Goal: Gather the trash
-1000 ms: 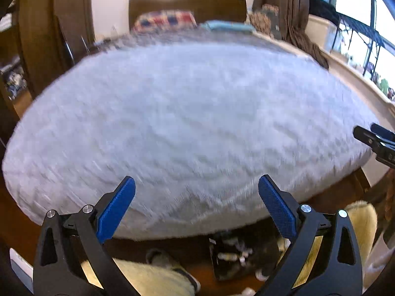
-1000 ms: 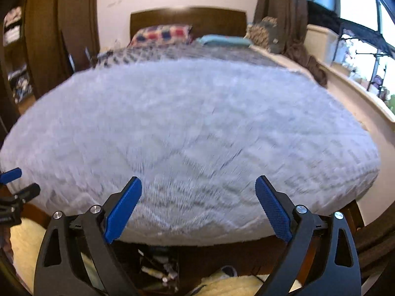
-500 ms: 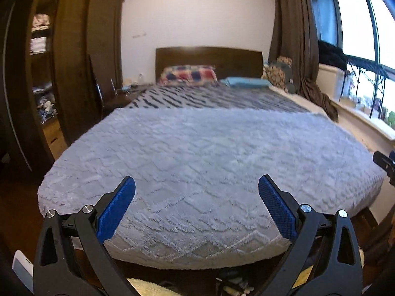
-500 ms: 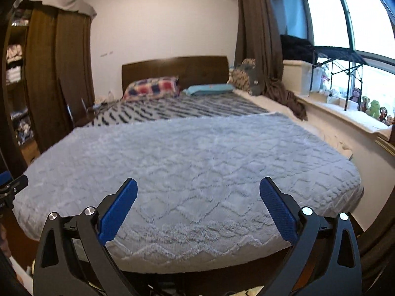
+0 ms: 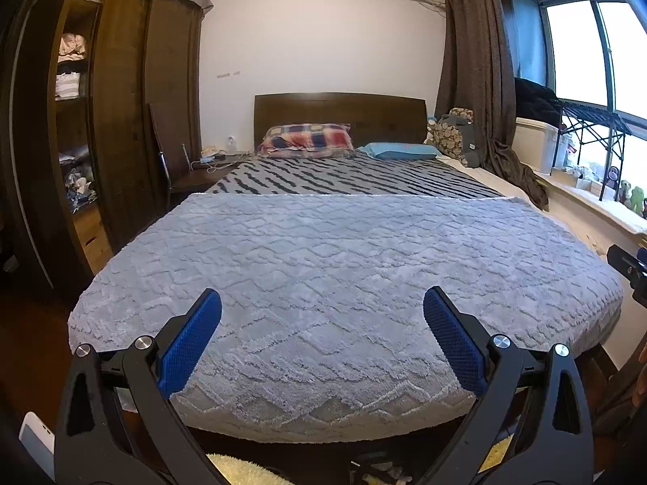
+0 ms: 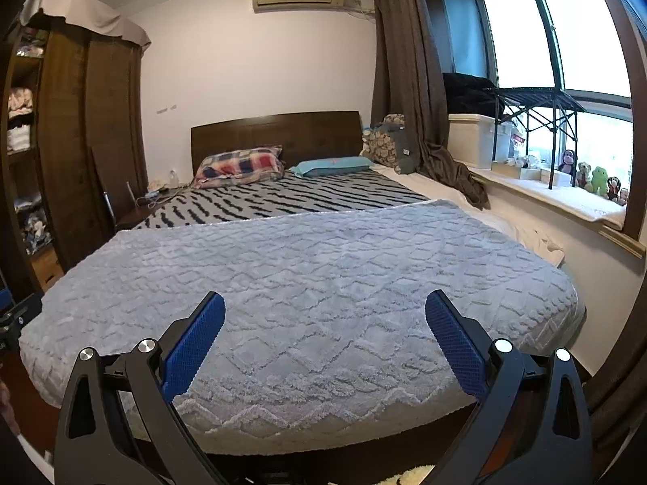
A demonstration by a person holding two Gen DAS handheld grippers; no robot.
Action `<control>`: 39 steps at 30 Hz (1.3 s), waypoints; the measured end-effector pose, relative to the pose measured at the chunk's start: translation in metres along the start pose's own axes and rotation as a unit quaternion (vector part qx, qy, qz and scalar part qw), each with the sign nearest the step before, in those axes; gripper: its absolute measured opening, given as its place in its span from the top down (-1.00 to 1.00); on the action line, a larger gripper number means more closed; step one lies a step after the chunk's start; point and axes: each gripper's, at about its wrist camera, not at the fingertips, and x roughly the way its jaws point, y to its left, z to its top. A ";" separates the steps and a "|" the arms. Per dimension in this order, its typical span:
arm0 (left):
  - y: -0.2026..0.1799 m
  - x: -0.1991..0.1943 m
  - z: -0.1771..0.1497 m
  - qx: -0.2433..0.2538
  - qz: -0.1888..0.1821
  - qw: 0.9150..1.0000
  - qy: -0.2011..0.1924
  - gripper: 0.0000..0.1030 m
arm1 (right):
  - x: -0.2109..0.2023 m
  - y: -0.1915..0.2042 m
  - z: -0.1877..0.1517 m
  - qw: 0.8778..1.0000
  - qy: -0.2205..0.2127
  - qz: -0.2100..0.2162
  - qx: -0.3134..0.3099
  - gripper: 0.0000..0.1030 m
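Observation:
My left gripper (image 5: 322, 307) is open and empty, held at the foot of a bed over its grey textured blanket (image 5: 343, 266). My right gripper (image 6: 325, 309) is open and empty too, over the same blanket (image 6: 307, 279). The right gripper's tip shows at the right edge of the left wrist view (image 5: 629, 266). The left gripper's tip shows at the left edge of the right wrist view (image 6: 18, 315). I see no clear piece of trash on the bed. A dark container with small items (image 5: 380, 475) lies on the floor below the bed's foot.
A plaid pillow (image 5: 307, 139) and a blue pillow (image 5: 398, 150) lie by the headboard. A tall wooden wardrobe (image 5: 93, 121) stands on the left, with a nightstand (image 5: 202, 173). A window ledge with plush toys (image 6: 594, 180) and a curtain (image 6: 408, 93) are on the right.
Both cameras have tilted up and pulled back from the blanket and floor. The whole bedroom now shows and the floor items have slid out at the bottom. Both grippers stay open.

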 end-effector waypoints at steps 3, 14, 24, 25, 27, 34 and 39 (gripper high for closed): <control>-0.001 -0.001 -0.001 0.001 -0.001 1.000 -0.003 -0.84 | 0.000 0.001 -0.001 1.000 0.000 0.000 -0.001 -0.93; -0.003 -0.002 -0.002 0.006 -0.005 1.000 -0.003 -0.84 | -0.001 0.003 -0.001 1.000 0.001 0.004 -0.003 -0.93; -0.004 -0.003 -0.003 0.006 -0.006 1.000 -0.004 -0.84 | 0.000 0.004 -0.001 1.000 0.004 0.003 -0.003 -0.93; -0.004 -0.003 -0.003 0.006 -0.006 1.000 -0.004 -0.84 | 0.000 0.004 -0.001 1.000 0.004 0.003 -0.003 -0.93; -0.004 -0.004 -0.003 0.005 -0.007 1.000 -0.004 -0.84 | 0.000 0.004 -0.001 1.000 0.004 0.003 -0.003 -0.93; -0.004 -0.004 -0.003 0.003 -0.009 1.000 -0.005 -0.84 | 0.000 0.004 -0.001 1.000 0.004 0.003 -0.004 -0.93; -0.003 -0.003 -0.003 0.000 -0.008 1.000 -0.006 -0.84 | 0.000 0.003 -0.001 1.000 0.006 0.000 -0.006 -0.93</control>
